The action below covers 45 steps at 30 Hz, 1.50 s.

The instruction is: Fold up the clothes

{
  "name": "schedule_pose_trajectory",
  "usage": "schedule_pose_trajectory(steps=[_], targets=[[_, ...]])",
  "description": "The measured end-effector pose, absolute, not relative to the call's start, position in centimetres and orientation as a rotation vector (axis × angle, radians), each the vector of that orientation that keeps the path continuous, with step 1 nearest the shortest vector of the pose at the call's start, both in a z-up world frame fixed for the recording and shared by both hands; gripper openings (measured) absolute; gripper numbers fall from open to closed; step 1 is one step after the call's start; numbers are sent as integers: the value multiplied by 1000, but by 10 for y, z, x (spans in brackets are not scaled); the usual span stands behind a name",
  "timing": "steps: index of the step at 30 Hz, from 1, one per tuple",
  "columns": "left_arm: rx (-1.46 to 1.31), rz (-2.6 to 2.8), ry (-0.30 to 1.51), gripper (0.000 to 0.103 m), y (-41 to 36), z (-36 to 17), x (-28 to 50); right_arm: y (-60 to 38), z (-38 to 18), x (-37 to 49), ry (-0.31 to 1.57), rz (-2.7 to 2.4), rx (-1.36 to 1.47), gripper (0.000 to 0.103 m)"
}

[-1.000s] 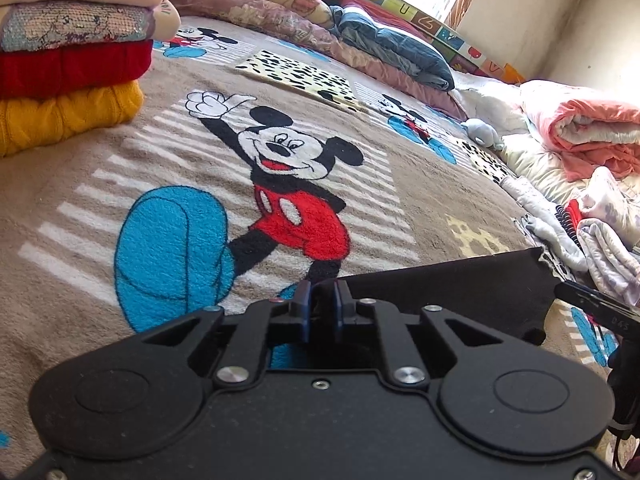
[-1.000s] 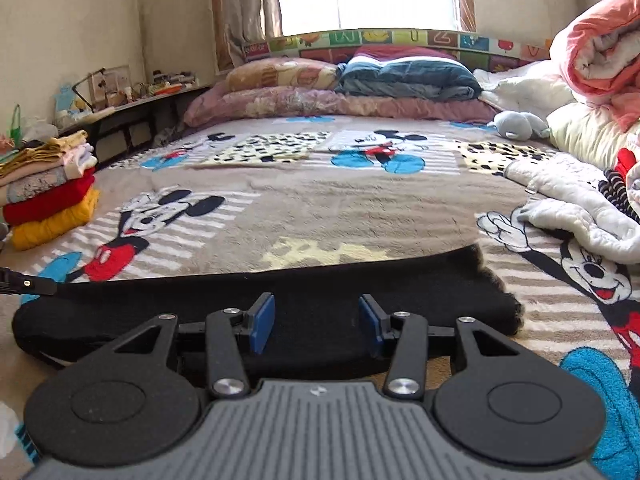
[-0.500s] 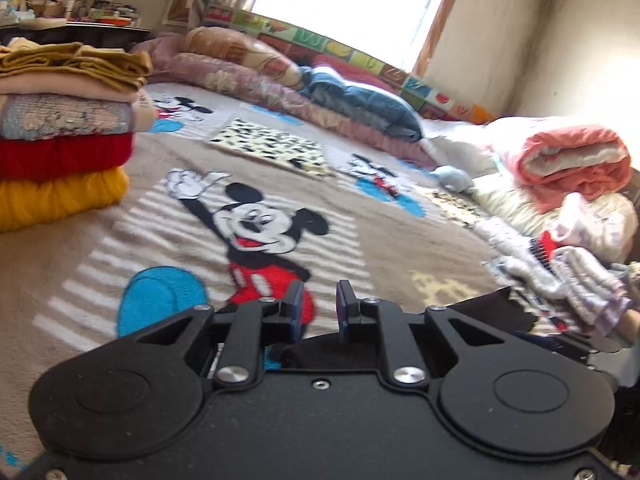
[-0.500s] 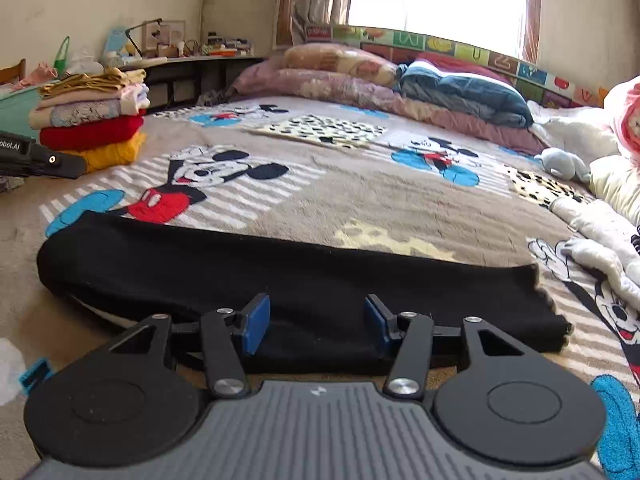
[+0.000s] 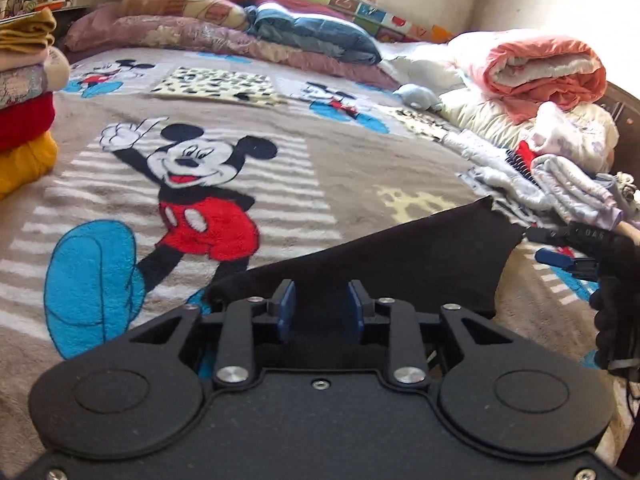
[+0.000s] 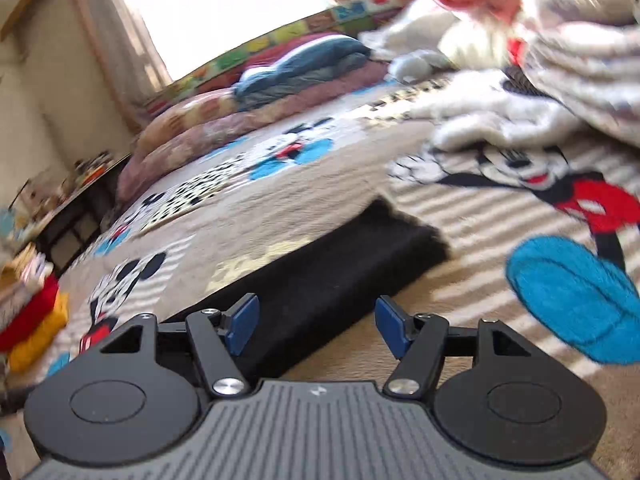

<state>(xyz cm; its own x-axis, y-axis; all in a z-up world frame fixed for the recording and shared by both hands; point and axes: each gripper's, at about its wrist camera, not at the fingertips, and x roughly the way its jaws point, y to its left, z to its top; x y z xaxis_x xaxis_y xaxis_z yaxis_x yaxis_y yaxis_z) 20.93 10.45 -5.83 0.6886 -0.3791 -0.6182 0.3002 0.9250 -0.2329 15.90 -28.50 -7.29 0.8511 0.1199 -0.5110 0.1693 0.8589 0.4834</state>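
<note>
Left wrist view looks across a bed covered by a cartoon-mouse blanket. The left gripper has its blue pads apart with nothing between them, and it sits just over the near end of a black garment. That garment lies flat on the blanket, its far corner pointing toward a heap of pale clothes at the right. The right gripper shows at the right edge, just beside the garment's corner. At the left edge stands a folded stack, yellow at the bottom, red above it, lighter pieces on top. Pillows line the head of the bed, and a rolled pink quilt sits at the right.

Right wrist view is tilted and blurred. The right gripper is wide open and holds nothing. The black garment lies as a long folded band in front of it, running from under the left pad toward the upper right; whether the pad touches the cloth cannot be told. The folded stack is at far left.
</note>
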Motion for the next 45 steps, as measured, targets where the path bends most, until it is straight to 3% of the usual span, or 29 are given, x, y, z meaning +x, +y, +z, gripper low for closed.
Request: schedule_pose_trajectory(steps=[3, 11, 16, 22, 35, 39, 45], targets=[[-172, -332, 747, 25, 114, -70, 217, -331, -108, 176, 612, -44, 875, 65], [-234, -333, 750, 25, 121, -70, 221, -369, -153, 193, 486, 39, 1161, 49], [-268, -368, 725, 26, 124, -66, 218, -379, -159, 198, 464, 73, 1202, 45], [-255, -346, 735, 26, 123, -68, 220, -387, -167, 193, 411, 61, 1264, 30], [-236, -346, 734, 26, 120, -69, 220, -389, -157, 206, 452, 52, 1200, 30], [-239, -345, 735, 26, 120, -69, 220, -388, -154, 208, 465, 43, 1175, 16], [-273, -356, 724, 26, 125, -66, 218, -374, -120, 199, 480, 15, 961, 15]])
